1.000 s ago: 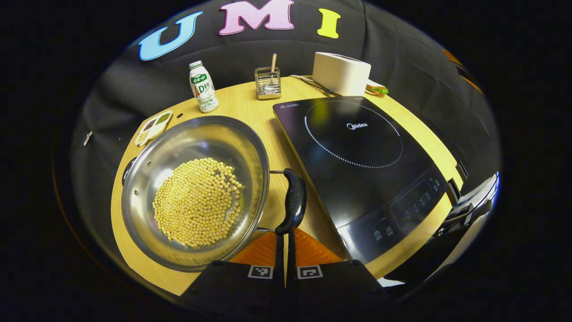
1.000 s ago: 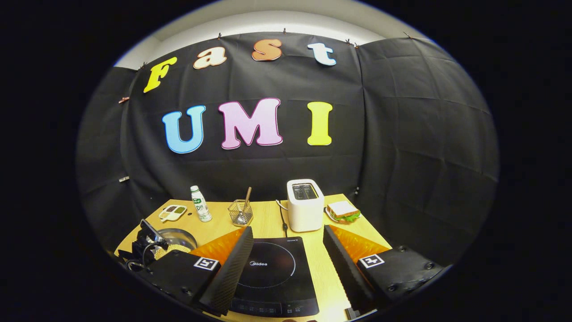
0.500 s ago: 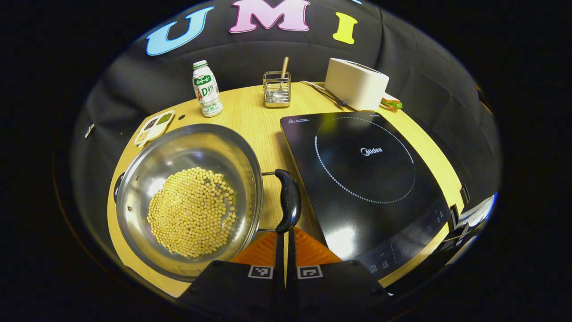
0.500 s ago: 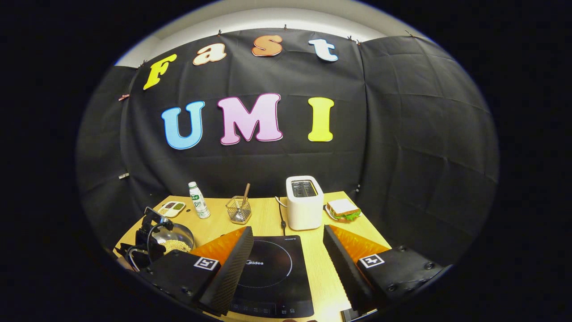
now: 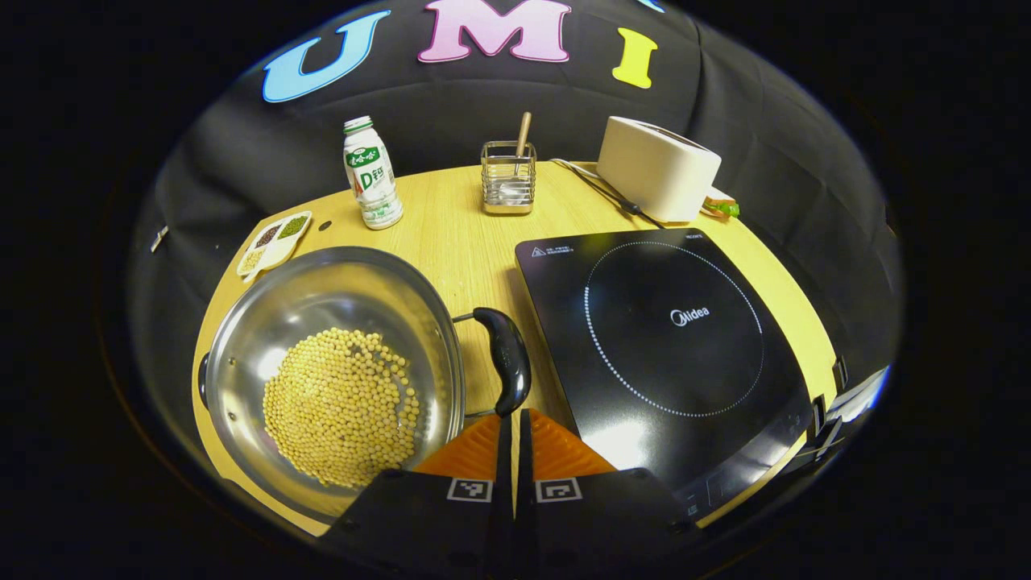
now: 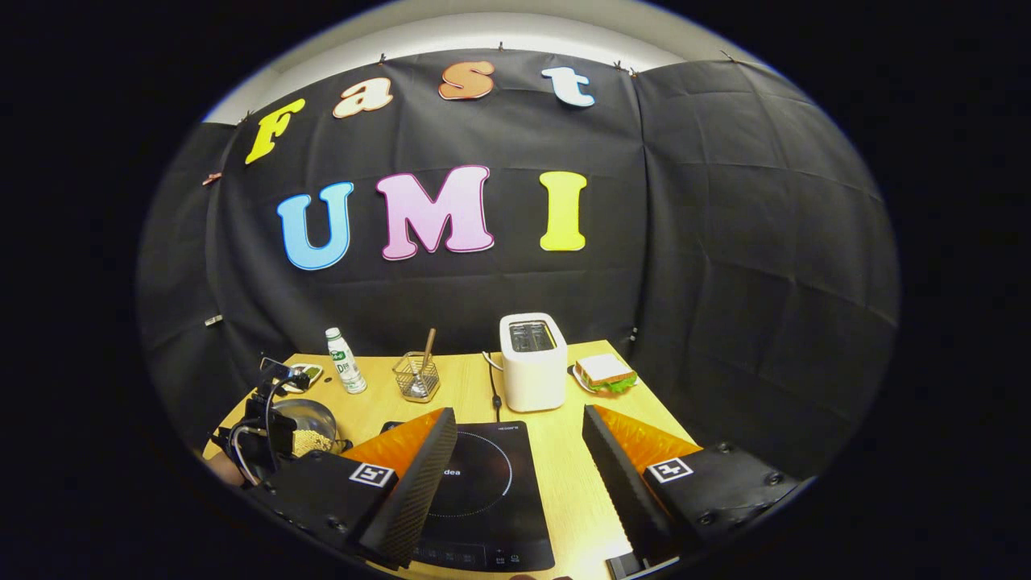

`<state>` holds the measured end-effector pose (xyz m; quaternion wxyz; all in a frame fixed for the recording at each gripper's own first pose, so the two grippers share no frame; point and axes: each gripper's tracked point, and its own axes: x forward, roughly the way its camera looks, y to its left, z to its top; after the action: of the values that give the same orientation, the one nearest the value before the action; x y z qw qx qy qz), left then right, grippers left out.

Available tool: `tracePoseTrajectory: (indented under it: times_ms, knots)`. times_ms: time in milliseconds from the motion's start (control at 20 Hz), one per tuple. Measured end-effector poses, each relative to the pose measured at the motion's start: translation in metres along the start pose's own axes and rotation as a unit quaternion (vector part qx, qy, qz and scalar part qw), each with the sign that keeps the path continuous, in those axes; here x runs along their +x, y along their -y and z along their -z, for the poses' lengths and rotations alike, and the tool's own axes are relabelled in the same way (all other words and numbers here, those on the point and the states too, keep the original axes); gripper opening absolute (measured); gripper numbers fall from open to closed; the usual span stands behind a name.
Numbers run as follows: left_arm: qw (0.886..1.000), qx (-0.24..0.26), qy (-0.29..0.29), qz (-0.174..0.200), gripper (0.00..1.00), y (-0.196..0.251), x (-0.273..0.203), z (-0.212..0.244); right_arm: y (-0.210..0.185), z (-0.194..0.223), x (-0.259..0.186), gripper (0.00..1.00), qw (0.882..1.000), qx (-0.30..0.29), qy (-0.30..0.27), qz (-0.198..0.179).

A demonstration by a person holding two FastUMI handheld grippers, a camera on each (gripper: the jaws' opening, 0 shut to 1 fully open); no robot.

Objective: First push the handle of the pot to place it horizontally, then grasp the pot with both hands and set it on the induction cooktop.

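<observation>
In the left gripper view a steel pot (image 5: 242, 322) holding yellow beans sits on the left of the wooden table (image 5: 459, 234). Its black side handle (image 5: 503, 358) points toward the induction cooktop (image 5: 668, 338). My left gripper (image 5: 513, 415) is shut, its orange-backed tips at the near end of that handle with nothing between them. The pot's other handle (image 5: 201, 379) peeks out at the far left rim. In the right gripper view my right gripper (image 6: 517, 412) is open above the cooktop (image 6: 475, 491). The pot (image 6: 310, 423) and the left gripper's body (image 6: 266, 427) lie to its left.
Along the table's back stand a white-green bottle (image 5: 372, 173), a wire holder with a wooden stick (image 5: 507, 165), a white toaster (image 5: 659, 167) with its cord, and a sandwich (image 6: 604, 372). A small divided tray of seeds (image 5: 274, 242) lies behind the pot.
The left gripper has drawn back slightly with its shut tips at the handle's end; the pot has turned a little, its far handle swinging nearer. The right gripper's view has drifted slightly rightward.
</observation>
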<state>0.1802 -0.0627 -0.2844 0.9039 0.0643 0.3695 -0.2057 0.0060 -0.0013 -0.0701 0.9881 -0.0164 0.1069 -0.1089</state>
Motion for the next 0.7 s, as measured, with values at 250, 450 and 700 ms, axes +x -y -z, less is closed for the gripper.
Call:
tracePoseTrajectory:
  times_ms: [250,450,700]
  knots:
    - [1.000,-0.002,0.007,0.003,0.05,0.001,0.001,-0.004,0.001,-0.001,-0.002,0.98,1.000,-0.005,0.001,0.004]
    - [1.000,0.004,0.031,0.001,0.05,0.005,-0.012,-0.003,-0.008,0.003,-0.003,0.98,1.000,-0.011,-0.006,-0.004]
    - [0.996,-0.022,0.080,0.021,0.06,0.012,-0.052,0.007,-0.026,0.009,-0.010,0.98,0.999,-0.019,-0.015,-0.023]
